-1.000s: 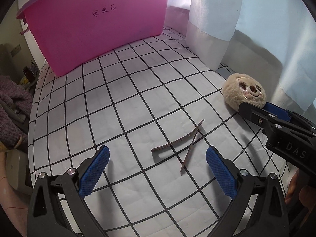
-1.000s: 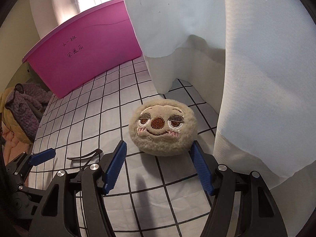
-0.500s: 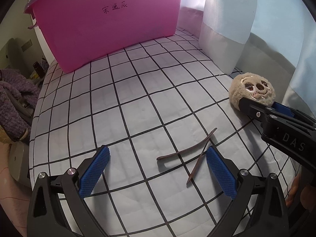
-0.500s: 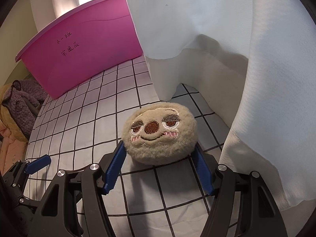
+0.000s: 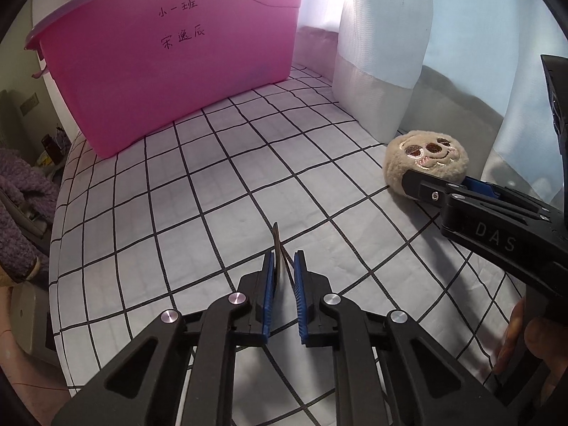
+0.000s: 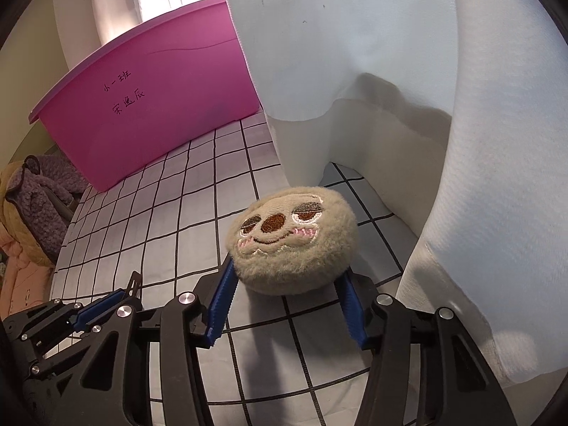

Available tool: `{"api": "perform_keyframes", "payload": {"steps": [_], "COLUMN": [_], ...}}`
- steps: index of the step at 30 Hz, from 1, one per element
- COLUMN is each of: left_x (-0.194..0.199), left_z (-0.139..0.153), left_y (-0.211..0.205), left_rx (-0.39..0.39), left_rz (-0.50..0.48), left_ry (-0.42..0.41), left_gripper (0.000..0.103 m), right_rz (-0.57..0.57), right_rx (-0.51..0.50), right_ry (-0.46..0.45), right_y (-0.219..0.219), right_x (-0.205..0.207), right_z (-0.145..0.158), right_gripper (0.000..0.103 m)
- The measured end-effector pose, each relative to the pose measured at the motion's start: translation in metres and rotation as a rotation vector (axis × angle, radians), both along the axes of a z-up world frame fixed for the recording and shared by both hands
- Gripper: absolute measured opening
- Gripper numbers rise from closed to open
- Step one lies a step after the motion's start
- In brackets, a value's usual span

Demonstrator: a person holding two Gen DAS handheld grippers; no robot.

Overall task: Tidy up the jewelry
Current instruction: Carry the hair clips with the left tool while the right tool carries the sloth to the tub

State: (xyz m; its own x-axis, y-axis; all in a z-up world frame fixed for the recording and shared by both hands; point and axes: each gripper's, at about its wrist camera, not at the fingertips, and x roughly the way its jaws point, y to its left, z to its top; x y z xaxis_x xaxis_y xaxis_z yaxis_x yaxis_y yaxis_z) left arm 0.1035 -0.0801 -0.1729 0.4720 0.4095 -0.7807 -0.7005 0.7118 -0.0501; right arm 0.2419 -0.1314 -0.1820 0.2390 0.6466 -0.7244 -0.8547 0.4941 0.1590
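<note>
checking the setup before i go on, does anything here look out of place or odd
Nothing looks spilled or damaged. One oddity for a jewelry task: a plush sloth face sits between the right hand-held gripper's closing jaws, on the checked sheet.

Open checked bedsheet [image 5: 220, 191] across the middle, free for passage. Blocked along the far edge by a pink tub [image 5: 170, 64]. Hemmed along the right edge by hanging white curtain [image 6: 479, 142], with a plush face [image 6: 293, 239] sitting just beside its folds.
</note>
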Motion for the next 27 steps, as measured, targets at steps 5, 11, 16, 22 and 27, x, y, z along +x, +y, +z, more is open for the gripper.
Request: {"api": "perform_keyframes", "payload": {"steps": [5, 11, 16, 22, 27], "left_x": [-0.011, -0.023, -0.036, -0.054, -0.068], "left_z": [0.009, 0.027, 0.043, 0.067, 0.089], "left_y": [0.002, 0.002, 0.000, 0.003, 0.004], "left_rx": [0.013, 0.060, 0.105, 0.133, 0.156], "left_rz": [-0.001, -0.018, -0.031, -0.037, -0.039], "left_ry": [-0.025, -0.048, -0.058, -0.079, -0.099], "left_gripper": [0.011, 0.011, 0.012, 0.012, 0.012], "right_rz": [-0.029, -0.050, -0.069, -0.095, -0.110], "right_rx": [0.034, 0.063, 0.091, 0.130, 0.152], "right_ry": [0.023, 0.022, 0.018, 0.030, 0.024], "right_y": [-0.017, -0.035, -0.042, -0.054, -0.062], "right_x": [-0.007, -0.022, -0.040, -0.062, -0.078], "right_z": [0.007, 0.020, 0.034, 0.055, 0.078], "right_gripper": [0.052, 0.052, 0.052, 0.052, 0.052]}}
